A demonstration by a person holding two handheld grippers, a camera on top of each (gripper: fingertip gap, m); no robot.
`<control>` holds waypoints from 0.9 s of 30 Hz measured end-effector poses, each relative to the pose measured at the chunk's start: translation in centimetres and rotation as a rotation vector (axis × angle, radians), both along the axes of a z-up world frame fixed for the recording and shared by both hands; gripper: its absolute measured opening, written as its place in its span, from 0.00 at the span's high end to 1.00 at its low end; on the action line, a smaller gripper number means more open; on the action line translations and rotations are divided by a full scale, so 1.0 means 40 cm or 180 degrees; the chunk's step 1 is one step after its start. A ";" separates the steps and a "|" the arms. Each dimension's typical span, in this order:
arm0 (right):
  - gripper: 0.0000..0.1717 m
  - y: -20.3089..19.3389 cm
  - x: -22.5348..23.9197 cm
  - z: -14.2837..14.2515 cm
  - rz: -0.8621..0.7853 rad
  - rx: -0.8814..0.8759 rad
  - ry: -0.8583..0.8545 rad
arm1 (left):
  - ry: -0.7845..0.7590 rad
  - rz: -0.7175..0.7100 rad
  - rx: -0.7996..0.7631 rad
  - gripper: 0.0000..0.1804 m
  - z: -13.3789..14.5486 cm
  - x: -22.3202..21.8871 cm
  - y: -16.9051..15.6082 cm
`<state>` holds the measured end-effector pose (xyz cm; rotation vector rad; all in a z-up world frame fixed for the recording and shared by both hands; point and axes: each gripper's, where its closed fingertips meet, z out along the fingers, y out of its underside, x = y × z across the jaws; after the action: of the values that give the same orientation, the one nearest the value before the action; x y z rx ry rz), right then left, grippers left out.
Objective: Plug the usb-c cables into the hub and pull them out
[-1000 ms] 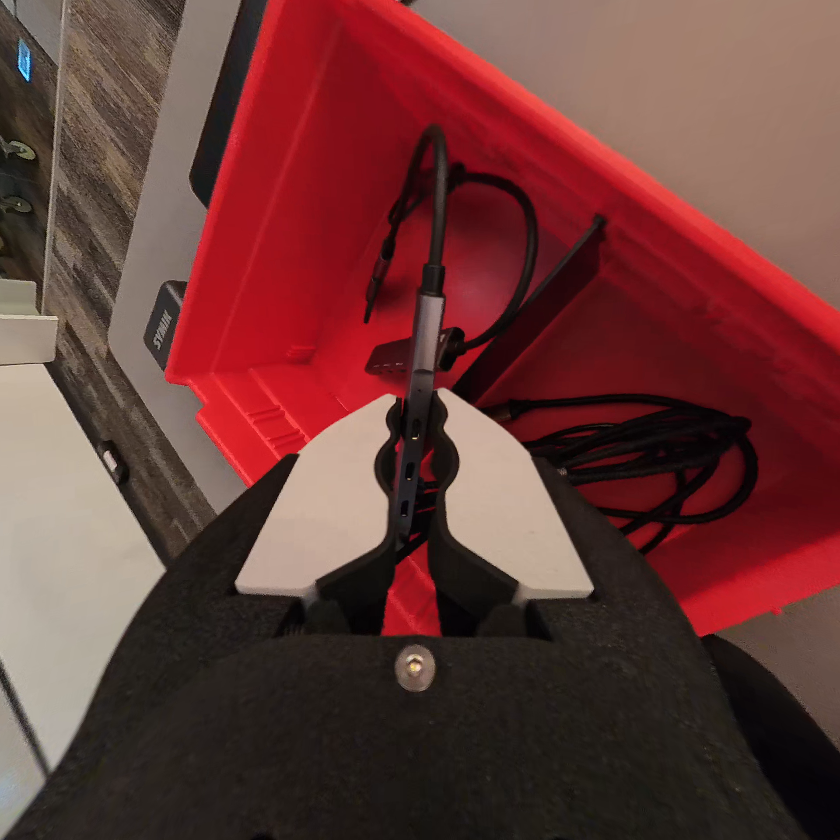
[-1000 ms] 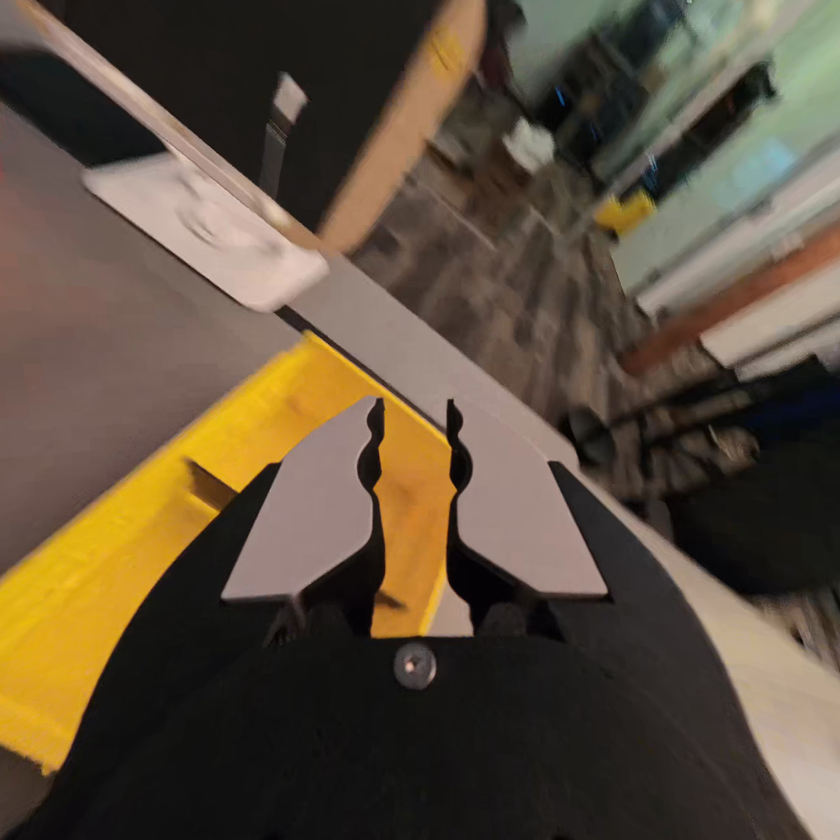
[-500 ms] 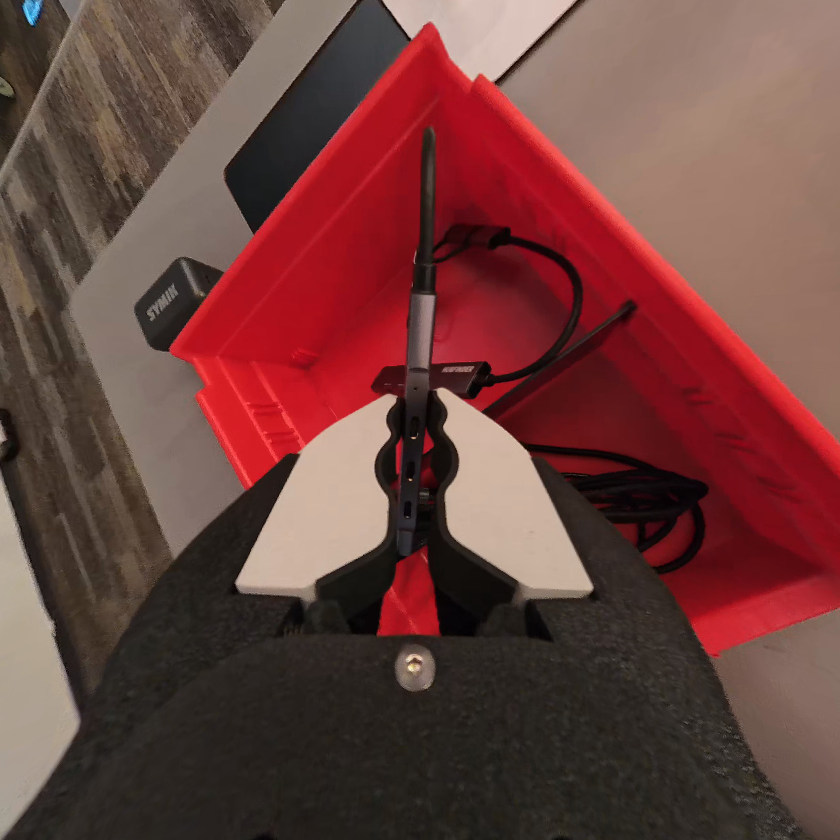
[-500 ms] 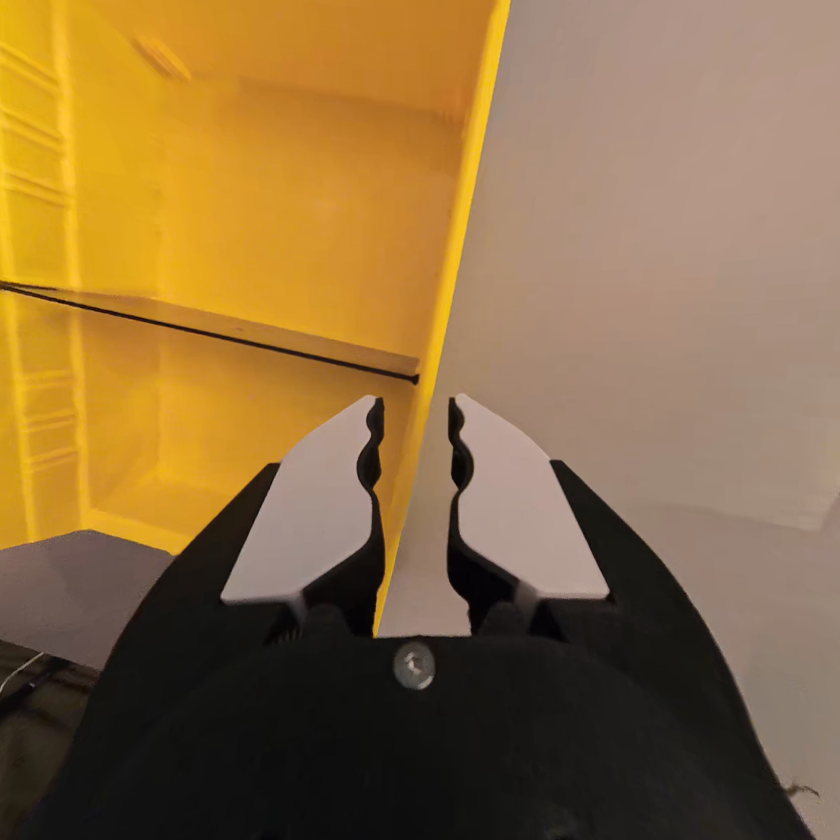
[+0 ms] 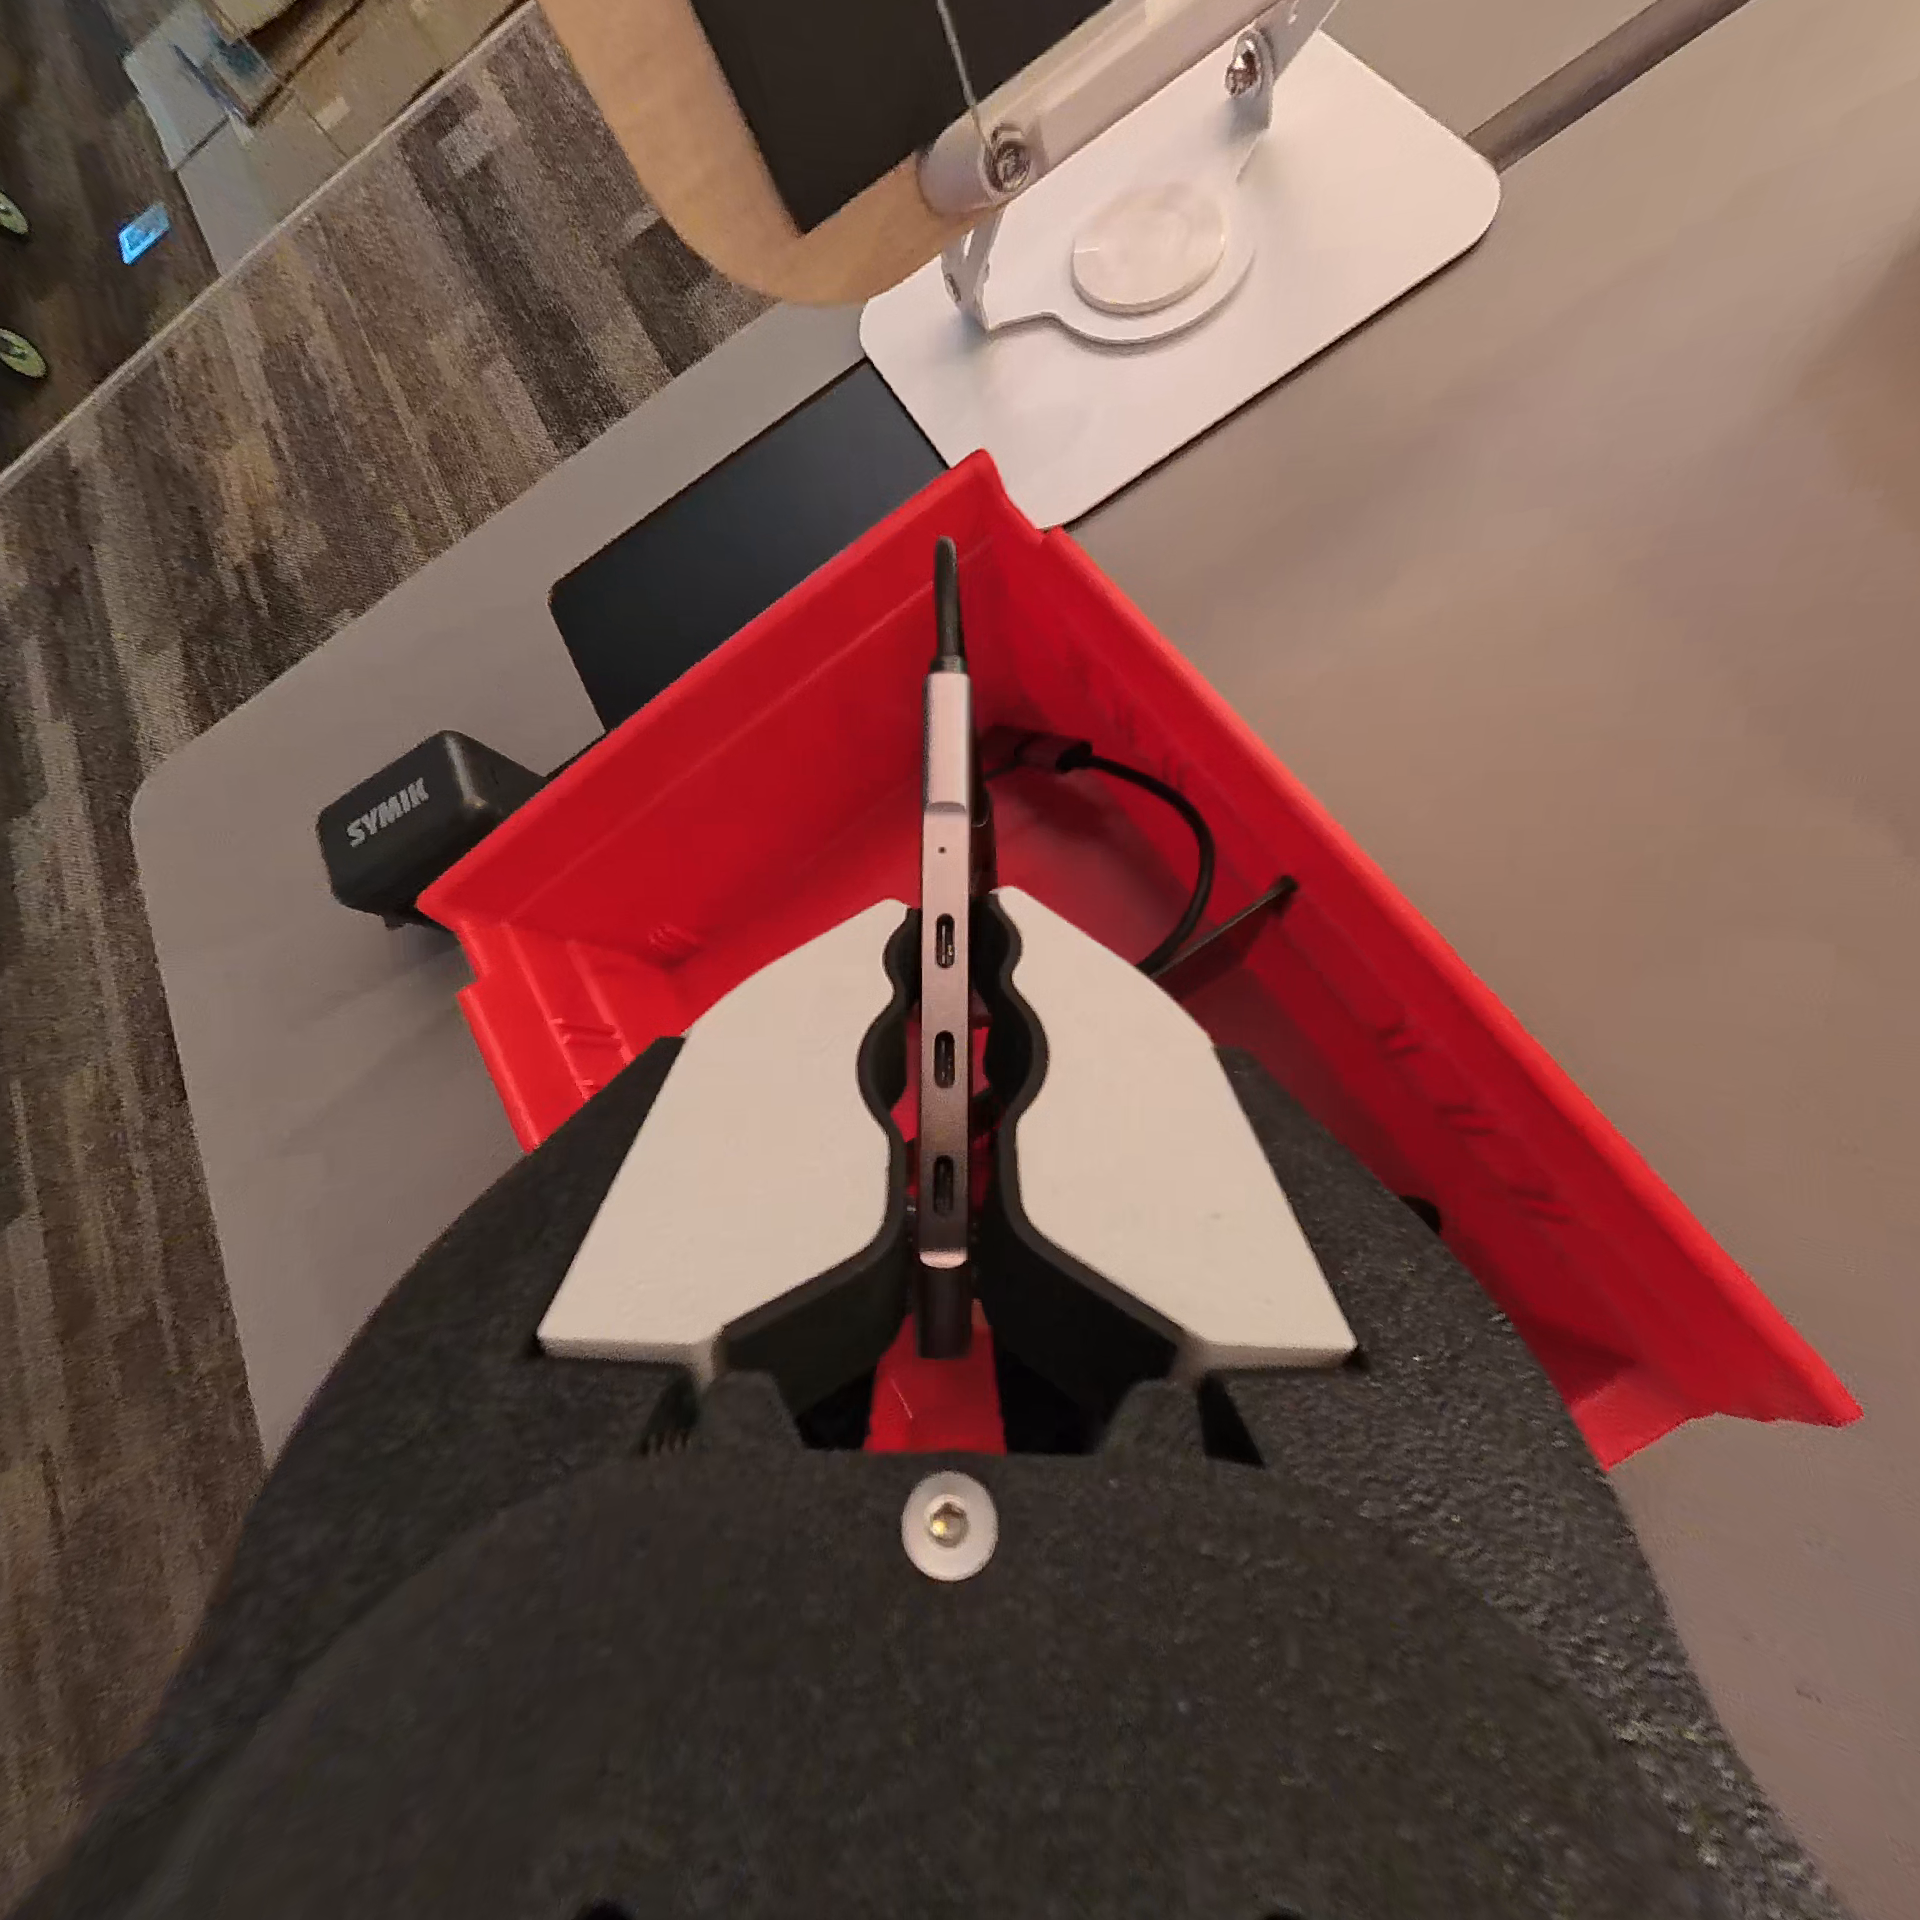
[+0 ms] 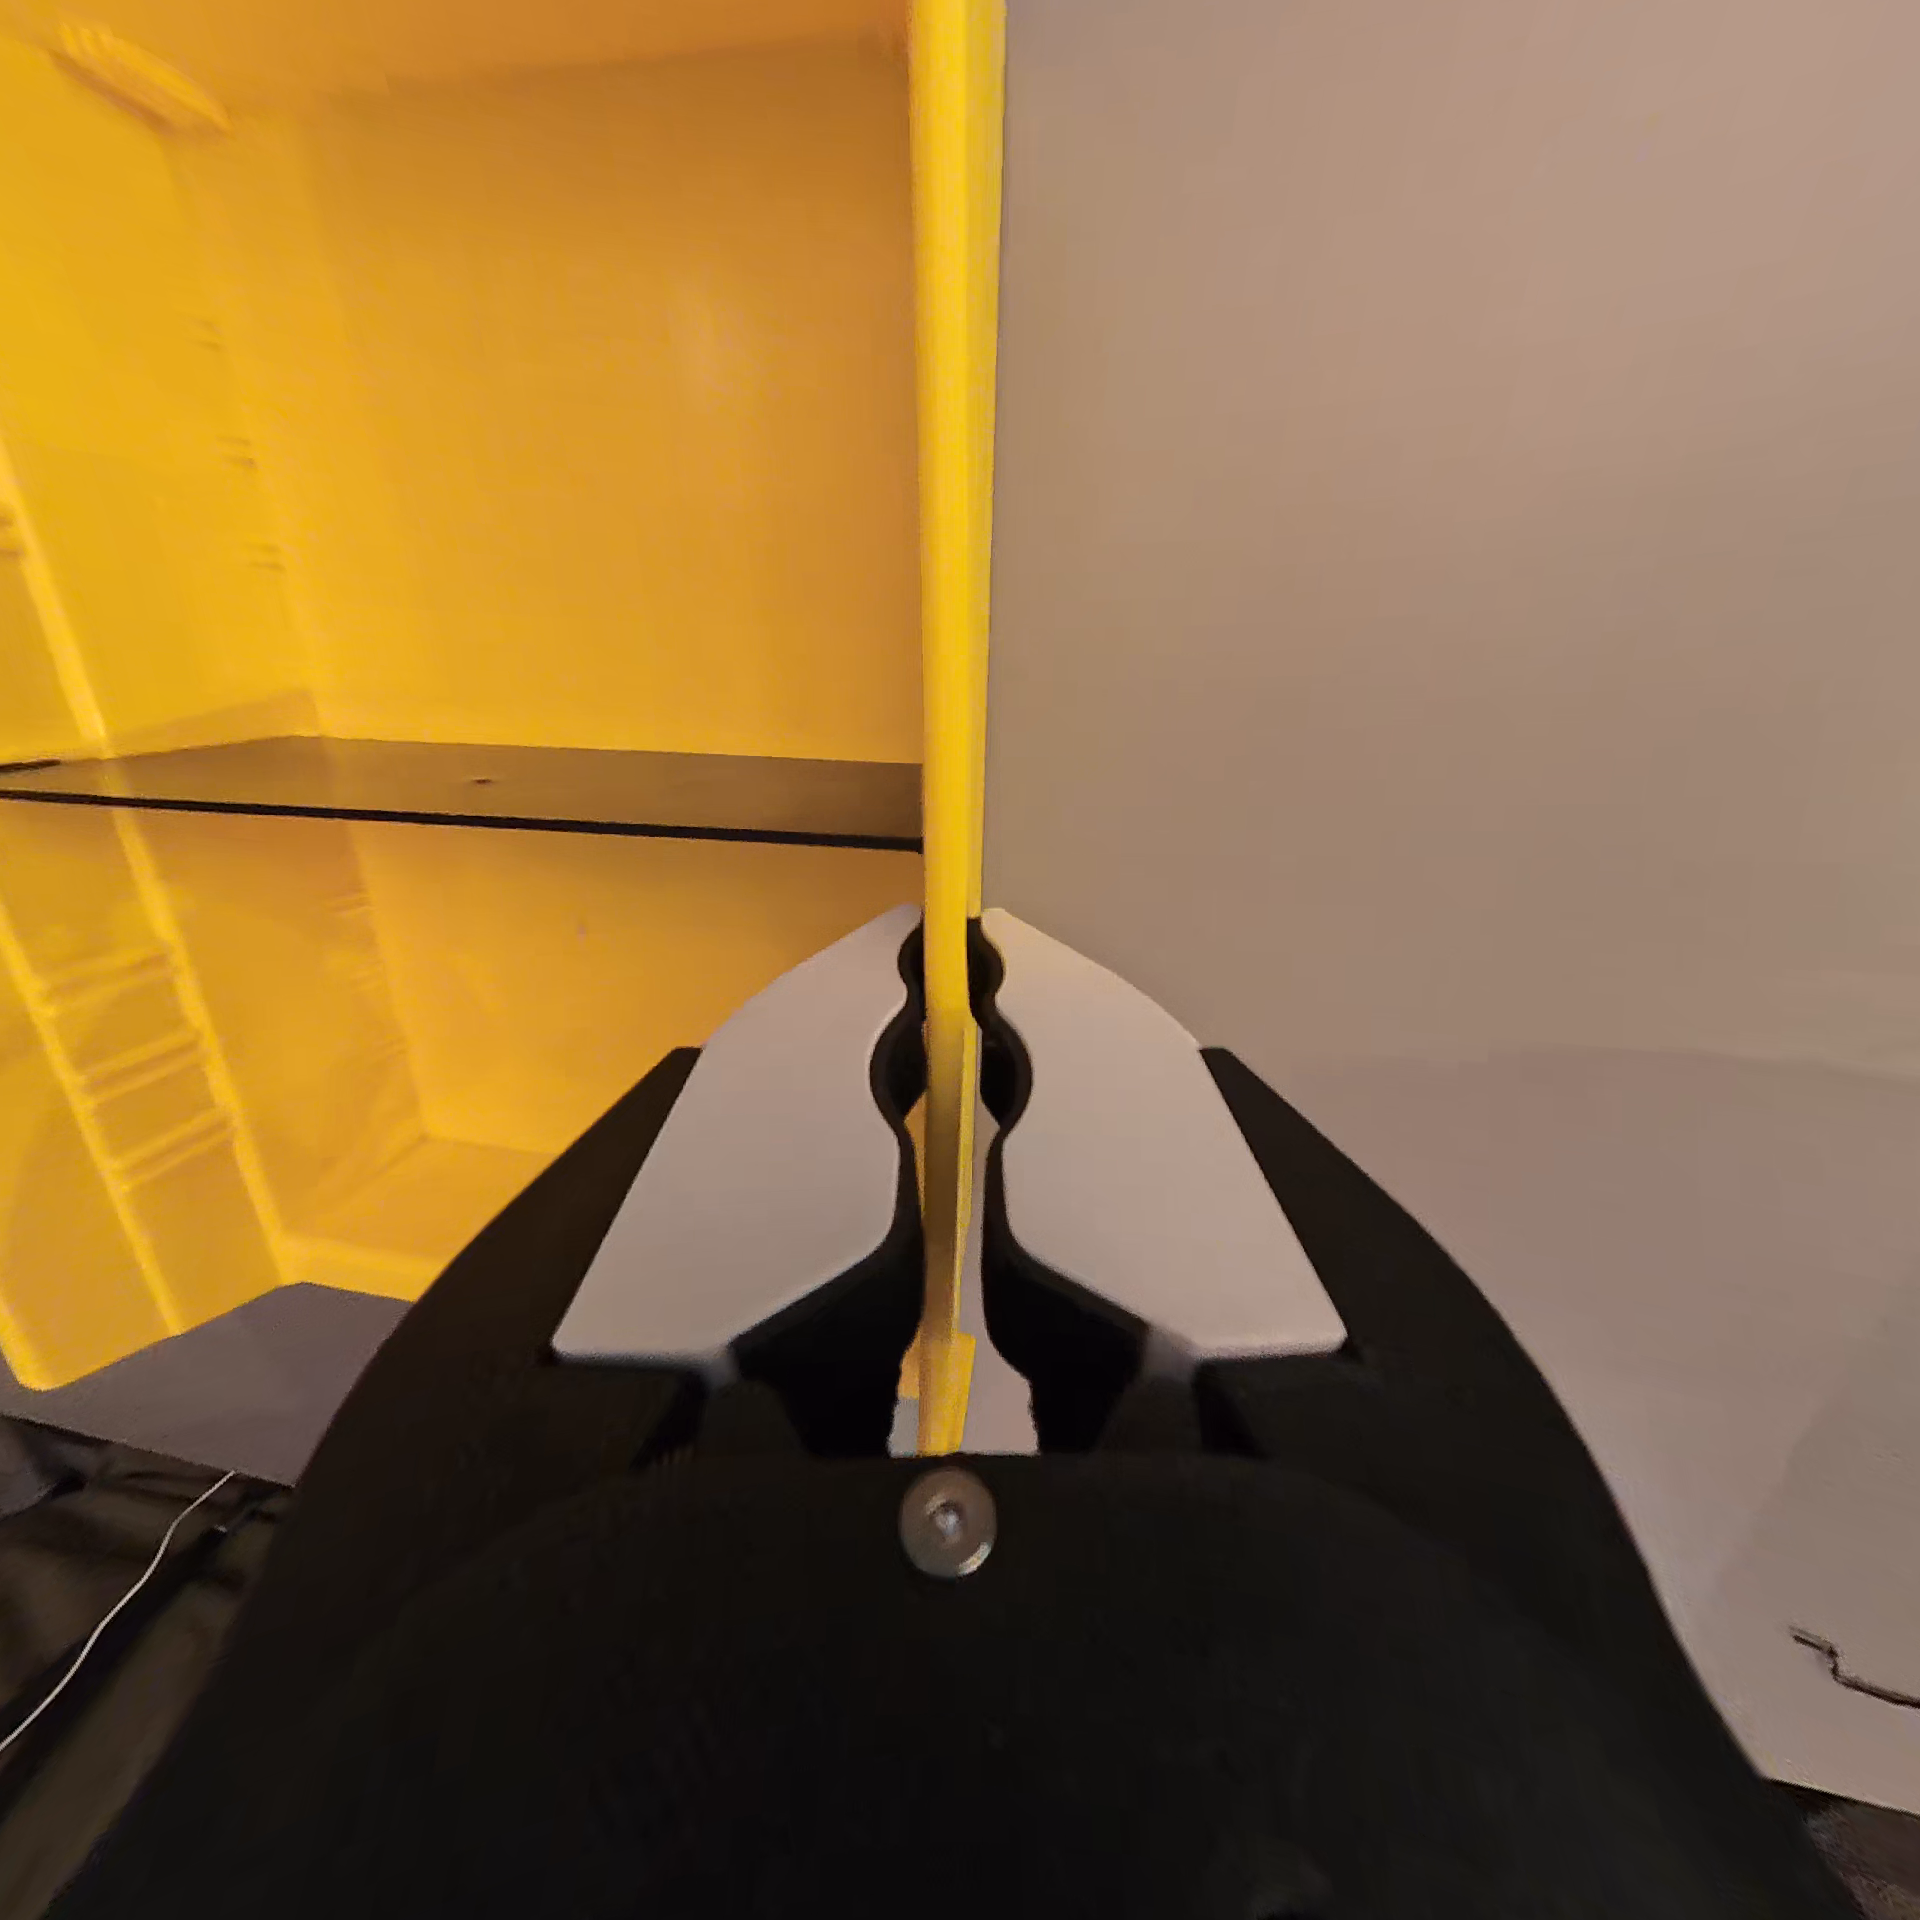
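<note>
Grey tabletop carries both bins. Tilted down over the open red plastic bin, the left gripper has its jaws clamped on a slim silver metal USB-C hub, both pads pressing its flat sides. The hub's long axis runs straight ahead between the fingers, its port edge facing up and its black cable end pointing away beyond the fingertips. Level with the table, the right gripper pinches the upright side wall of a yellow plastic bin.
</note>
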<state>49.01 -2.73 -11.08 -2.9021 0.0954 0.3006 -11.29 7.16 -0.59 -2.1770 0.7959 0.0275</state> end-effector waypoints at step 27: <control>0.89 0.112 -0.230 0.422 0.0957 0.2363 -0.1163 | 0.0651 -0.1114 0.1655 0.95 0.119 0.539 -0.112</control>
<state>39.80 1.75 5.81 -2.1714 -0.4231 -0.1345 10.26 2.67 4.16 -1.5430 1.1342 0.2543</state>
